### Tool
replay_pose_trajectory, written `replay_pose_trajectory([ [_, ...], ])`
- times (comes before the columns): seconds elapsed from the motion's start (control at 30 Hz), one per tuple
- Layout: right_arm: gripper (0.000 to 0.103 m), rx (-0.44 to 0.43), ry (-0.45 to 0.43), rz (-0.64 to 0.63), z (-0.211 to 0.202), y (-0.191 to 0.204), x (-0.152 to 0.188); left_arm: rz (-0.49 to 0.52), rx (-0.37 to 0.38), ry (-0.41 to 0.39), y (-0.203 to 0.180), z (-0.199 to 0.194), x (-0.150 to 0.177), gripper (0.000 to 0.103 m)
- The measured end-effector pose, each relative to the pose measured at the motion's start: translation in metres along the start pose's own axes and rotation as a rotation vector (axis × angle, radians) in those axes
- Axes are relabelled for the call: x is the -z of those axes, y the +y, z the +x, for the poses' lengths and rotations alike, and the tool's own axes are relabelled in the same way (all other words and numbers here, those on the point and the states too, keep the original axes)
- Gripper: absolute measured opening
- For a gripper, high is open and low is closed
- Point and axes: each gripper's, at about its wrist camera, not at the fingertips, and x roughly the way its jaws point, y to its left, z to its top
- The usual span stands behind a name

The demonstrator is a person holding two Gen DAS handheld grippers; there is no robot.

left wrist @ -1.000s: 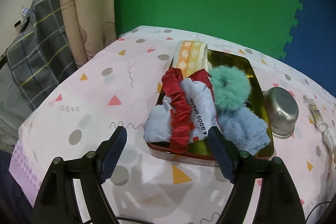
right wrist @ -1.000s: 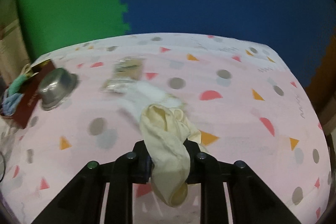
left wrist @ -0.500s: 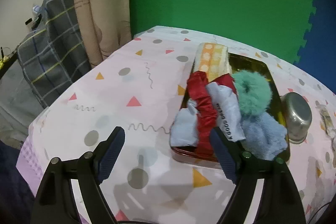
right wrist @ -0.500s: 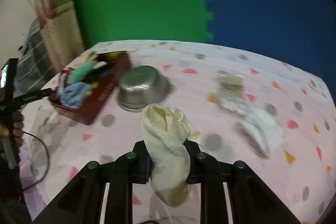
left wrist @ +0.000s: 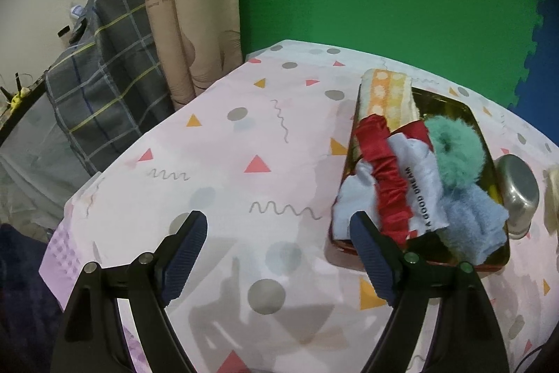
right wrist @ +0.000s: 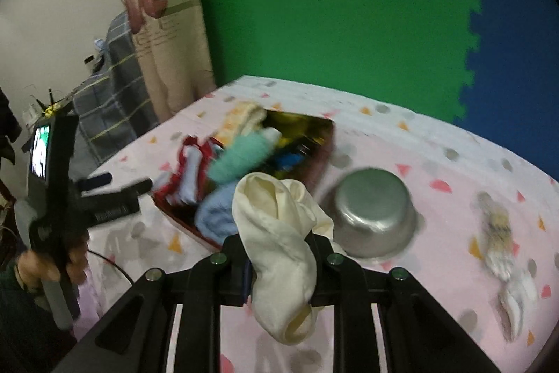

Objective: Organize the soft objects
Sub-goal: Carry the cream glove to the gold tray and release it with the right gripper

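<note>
A shallow red-walled tin (left wrist: 344,247) (right wrist: 323,159) holds a red scrunchie (left wrist: 387,177), a teal fluffy scrunchie (left wrist: 457,152), a pale blue printed cloth (left wrist: 421,187), a blue fuzzy sock (left wrist: 471,222) and a striped yellow cloth (left wrist: 387,93). My right gripper (right wrist: 279,250) is shut on a cream sock (right wrist: 279,233) and hangs over the table just short of the tin's near corner. My left gripper (left wrist: 279,233) is open over bare tablecloth left of the tin, nothing between its fingers. The left gripper (right wrist: 115,186) shows in the right wrist view too.
An upturned steel bowl (right wrist: 374,212) (left wrist: 517,194) stands right beside the tin. A white and tan soft thing (right wrist: 503,254) lies blurred at the right. The patterned tablecloth (left wrist: 227,163) ends at a rounded edge on the left, with a plaid-covered seat (left wrist: 101,72) and curtain (left wrist: 188,23) beyond.
My right gripper has swung left with the cream sock, from the open table past the bowl towards the tin. In the left wrist view the tin has slid rightwards; that gripper stays open.
</note>
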Motion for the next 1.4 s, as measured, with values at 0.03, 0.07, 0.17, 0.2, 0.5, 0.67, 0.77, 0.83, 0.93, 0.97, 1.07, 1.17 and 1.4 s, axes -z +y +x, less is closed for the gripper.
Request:
replay_pose_trajectory([
  [0.03,0.021,-0.007,-0.002,-0.006,0.004,0.005,-0.004,-0.001,-0.005,0.002,0.002,0.001,0.001,0.081],
  [0.07,0.021,-0.011,-0.004,-0.013,0.009,0.01,-0.009,-0.002,-0.006,0.002,0.002,0.001,0.001,0.081],
  [0.17,0.021,-0.023,-0.003,-0.035,0.025,0.025,-0.021,-0.001,-0.017,0.002,0.005,0.002,0.001,0.081],
  [0.2,0.021,-0.024,-0.004,-0.037,0.031,0.029,-0.026,-0.001,-0.019,-0.001,0.006,0.003,0.001,0.081],
  [0.5,0.021,-0.011,-0.022,-0.052,0.071,0.046,-0.06,-0.026,-0.002,0.008,0.01,0.006,0.0,0.082],
  [0.67,0.021,0.014,-0.027,-0.043,0.092,0.048,-0.078,-0.031,0.004,0.017,0.011,0.007,0.0,0.082],
  [0.77,0.021,0.036,-0.019,-0.041,0.105,0.048,-0.083,-0.039,0.011,0.02,0.012,0.007,0.0,0.082],
  [0.83,0.025,0.046,-0.005,-0.041,0.114,0.048,-0.085,-0.04,0.011,0.019,0.012,0.008,0.0,0.082],
  [0.93,0.053,0.053,0.022,-0.019,0.125,0.047,-0.085,-0.043,0.018,0.021,0.012,0.008,0.0,0.082],
  [0.97,0.064,0.053,0.022,-0.017,0.126,0.047,-0.084,-0.044,0.02,0.024,0.012,0.008,0.0,0.082],
  [1.07,0.067,0.044,0.008,-0.022,0.124,0.049,-0.08,-0.041,0.018,0.024,0.012,0.009,0.0,0.082],
  [1.17,0.068,0.043,0.012,-0.049,0.121,0.052,-0.077,-0.037,0.017,0.024,0.012,0.01,0.001,0.082],
  [1.4,0.068,0.031,0.0,-0.065,0.105,0.055,-0.07,-0.031,0.016,0.022,0.01,0.008,0.001,0.082],
])
